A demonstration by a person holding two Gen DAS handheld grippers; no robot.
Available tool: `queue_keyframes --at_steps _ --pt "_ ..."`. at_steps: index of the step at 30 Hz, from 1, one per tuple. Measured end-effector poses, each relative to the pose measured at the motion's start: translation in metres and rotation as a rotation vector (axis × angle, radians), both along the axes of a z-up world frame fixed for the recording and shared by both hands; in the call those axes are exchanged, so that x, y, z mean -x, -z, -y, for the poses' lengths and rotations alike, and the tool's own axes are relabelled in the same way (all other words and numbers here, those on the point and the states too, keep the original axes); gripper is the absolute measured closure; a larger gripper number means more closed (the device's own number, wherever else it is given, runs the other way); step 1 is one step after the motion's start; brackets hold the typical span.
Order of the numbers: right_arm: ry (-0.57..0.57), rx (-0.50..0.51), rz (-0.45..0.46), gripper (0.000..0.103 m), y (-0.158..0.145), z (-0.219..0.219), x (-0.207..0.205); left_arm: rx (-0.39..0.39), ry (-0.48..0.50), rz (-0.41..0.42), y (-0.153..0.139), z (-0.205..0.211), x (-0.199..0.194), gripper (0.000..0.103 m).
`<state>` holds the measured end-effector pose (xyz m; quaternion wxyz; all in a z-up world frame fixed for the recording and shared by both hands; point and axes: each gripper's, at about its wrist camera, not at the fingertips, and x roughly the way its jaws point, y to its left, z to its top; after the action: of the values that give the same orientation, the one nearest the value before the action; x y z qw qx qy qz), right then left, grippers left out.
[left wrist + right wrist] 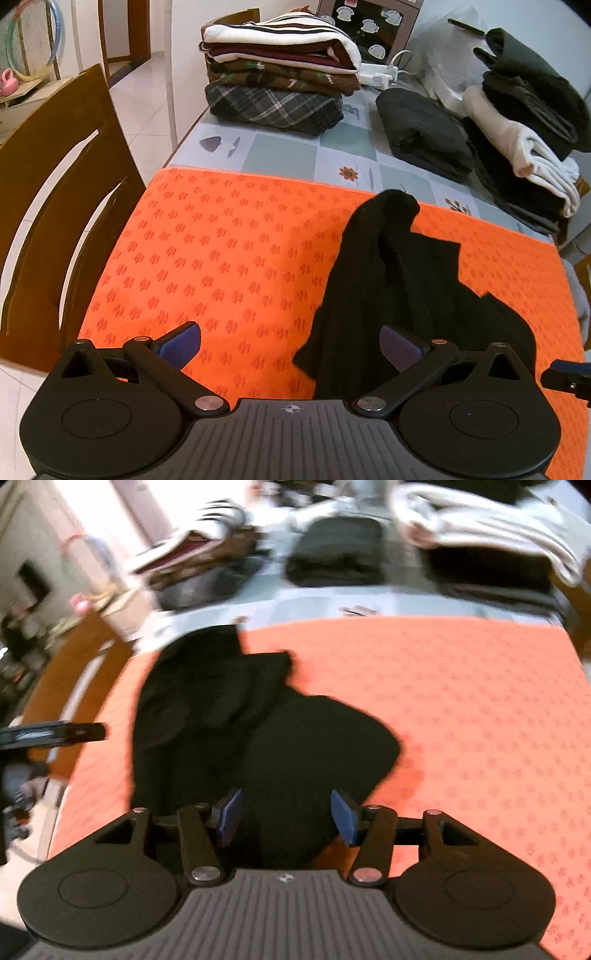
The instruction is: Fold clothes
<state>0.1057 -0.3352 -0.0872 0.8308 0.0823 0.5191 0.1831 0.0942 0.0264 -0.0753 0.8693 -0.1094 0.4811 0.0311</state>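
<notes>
A crumpled black garment (402, 284) lies on the orange patterned mat (229, 251) near the table's front. My left gripper (291, 345) is open and empty, its right pad at the garment's near left edge. In the blurred right wrist view the same garment (258, 731) lies on the mat (461, 709). My right gripper (286, 818) is open just above the garment's near edge, holding nothing. The left gripper's tip shows at the left edge of the right wrist view (74, 733).
A stack of folded clothes (280, 70) stands at the back left of the table. A folded dark garment (424, 133) and a pile of dark and white clothes (532, 147) sit at the back right. A wooden chair (62, 206) stands left of the table.
</notes>
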Motion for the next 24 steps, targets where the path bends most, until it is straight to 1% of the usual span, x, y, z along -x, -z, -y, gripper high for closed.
queue_keyframes --at_steps 2,5,8,10,14,15,18,20,22,23,24 --pt "0.054 -0.004 -0.021 0.043 0.011 0.009 -0.009 -0.005 0.002 -0.002 0.002 0.003 -0.013 0.0" --pt "0.135 -0.04 -0.06 0.041 0.028 0.02 -0.018 -0.005 0.017 -0.001 0.005 0.008 -0.035 0.001" --pt "0.197 -0.06 -0.092 0.041 0.04 0.029 -0.025 -0.01 0.043 0.015 0.009 0.014 -0.059 0.001" --pt "0.217 -0.08 -0.102 0.041 0.046 0.031 -0.029 -0.017 0.06 0.016 0.013 0.018 -0.076 0.005" --pt "0.25 -0.127 -0.121 0.041 0.057 0.033 -0.039 -0.034 0.095 -0.007 0.022 0.025 -0.108 0.007" --pt "0.252 -0.132 -0.124 0.041 0.059 0.033 -0.041 -0.036 0.101 -0.017 0.025 0.026 -0.116 0.009" --pt "0.253 -0.143 -0.14 0.044 0.063 0.029 -0.046 -0.017 0.11 -0.043 0.035 0.027 -0.132 0.012" --pt "0.258 -0.141 -0.139 0.05 0.063 0.027 -0.048 0.01 0.124 -0.06 0.044 0.028 -0.14 0.012" --pt "0.265 -0.137 -0.13 0.067 0.064 0.025 -0.048 0.038 0.145 -0.077 0.053 0.028 -0.147 0.013" --pt "0.264 -0.135 -0.123 0.071 0.064 0.024 -0.048 0.055 0.155 -0.088 0.057 0.028 -0.148 0.015" --pt "0.263 -0.132 -0.116 0.079 0.063 0.023 -0.048 0.073 0.166 -0.1 0.061 0.027 -0.148 0.026"
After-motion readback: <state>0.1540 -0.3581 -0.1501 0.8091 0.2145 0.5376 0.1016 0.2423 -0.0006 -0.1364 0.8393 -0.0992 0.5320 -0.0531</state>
